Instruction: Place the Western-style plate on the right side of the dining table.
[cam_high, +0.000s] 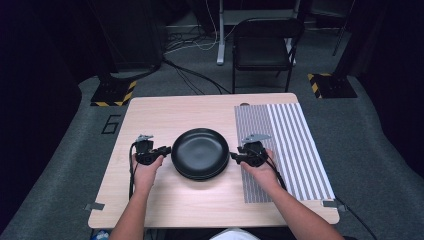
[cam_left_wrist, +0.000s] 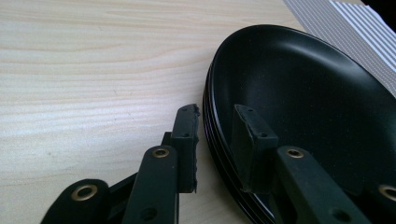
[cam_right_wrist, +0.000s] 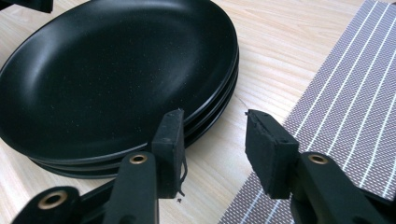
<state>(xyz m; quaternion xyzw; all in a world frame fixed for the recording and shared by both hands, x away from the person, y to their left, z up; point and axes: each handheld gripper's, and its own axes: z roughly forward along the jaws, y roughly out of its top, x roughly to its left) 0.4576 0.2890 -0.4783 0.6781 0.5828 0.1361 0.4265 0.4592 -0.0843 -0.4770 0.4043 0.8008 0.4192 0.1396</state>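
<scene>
Plates: stack of black plates (cam_high: 200, 153), about three by the rims counted in the right gripper view; sits on the tabletop (cam_high: 165, 115) near its middle.
Landmark: all places below given from the stack.
Mat: striped mat (cam_high: 290, 145) lies flat to the right of the stack, near but not touching it.
Left gripper: left gripper (cam_high: 165, 149) at the stack's left edge, hand behind it.
Left jaws: apart but narrow, straddling the rim in the left gripper view (cam_left_wrist: 215, 135); one jaw inside the top plate, the other outside the stack. Pads look near the rims; contact not certain, so I do not call it a grip.
Right gripper: right gripper (cam_high: 233, 156) at the stack's right edge, between stack and mat.
Right jaws: apart in the right gripper view (cam_right_wrist: 212, 140); one jaw just beside the rims, the other off the stack over bare tabletop at the mat's edge. Nothing clamped.
Step in hand (judgement): both-sided approach to the stack, grasp being set up; left further along than right.
Next move (judgement): right jaws need to shift inward so the rim sits between them, then both sets close firmly. Whether one plate or the whole stack is taken depends on how low the outer jaws reach.
Risk (judgement): smooth rims, uneven lift could tilt or slide plates.
</scene>
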